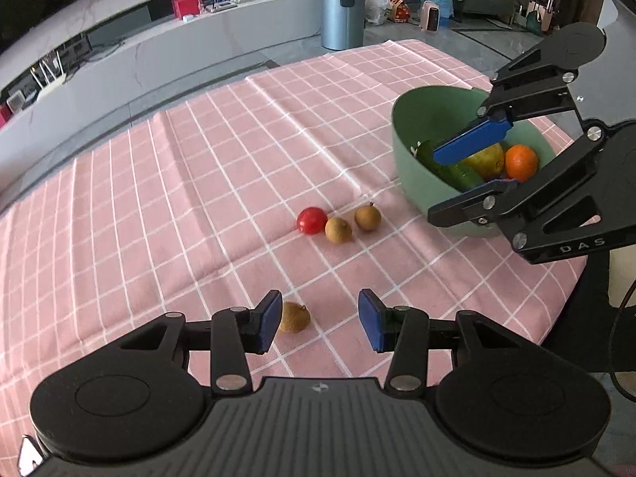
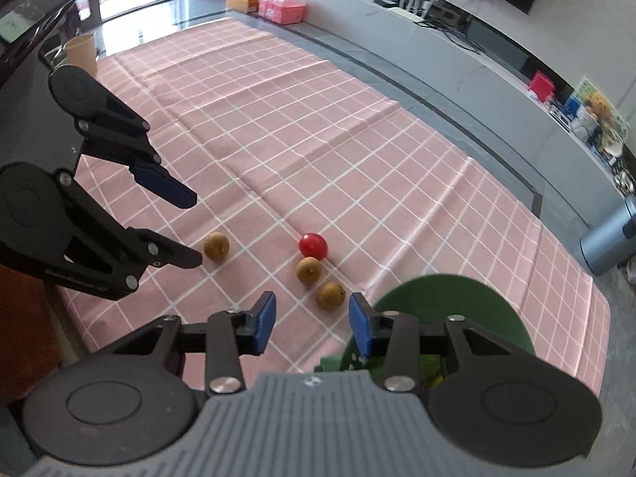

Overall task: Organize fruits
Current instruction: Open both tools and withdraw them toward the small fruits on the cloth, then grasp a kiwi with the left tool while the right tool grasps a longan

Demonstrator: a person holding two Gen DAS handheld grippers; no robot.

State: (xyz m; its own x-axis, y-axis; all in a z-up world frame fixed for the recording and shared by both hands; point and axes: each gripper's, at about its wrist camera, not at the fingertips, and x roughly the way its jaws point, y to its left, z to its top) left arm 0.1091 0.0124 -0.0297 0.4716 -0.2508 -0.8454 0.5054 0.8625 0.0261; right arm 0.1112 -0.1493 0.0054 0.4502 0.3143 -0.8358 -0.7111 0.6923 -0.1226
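Observation:
A brown longan (image 1: 295, 318) lies on the pink checked cloth between the fingers of my left gripper (image 1: 320, 324). It sits close against the left pad, well apart from the other, and the gripper is open. Farther out lie a red cherry tomato (image 1: 312, 220) and two more longans (image 1: 338, 230) (image 1: 367, 218). A green bowl (image 1: 413, 183) at the right holds a cucumber (image 1: 457, 171), a yellow fruit and an orange (image 1: 521, 162). My right gripper (image 2: 312, 324) hangs open and empty at the bowl's (image 2: 449, 298) rim, its right finger over the bowl. In its view the left gripper (image 2: 194, 228) straddles the lone longan (image 2: 216, 245).
The cloth-covered table (image 2: 357, 139) ends in a drop on all sides. A paper cup (image 2: 81, 53) stands at its far corner. A grey bin (image 1: 342, 16) and a long low counter with clutter lie beyond the table.

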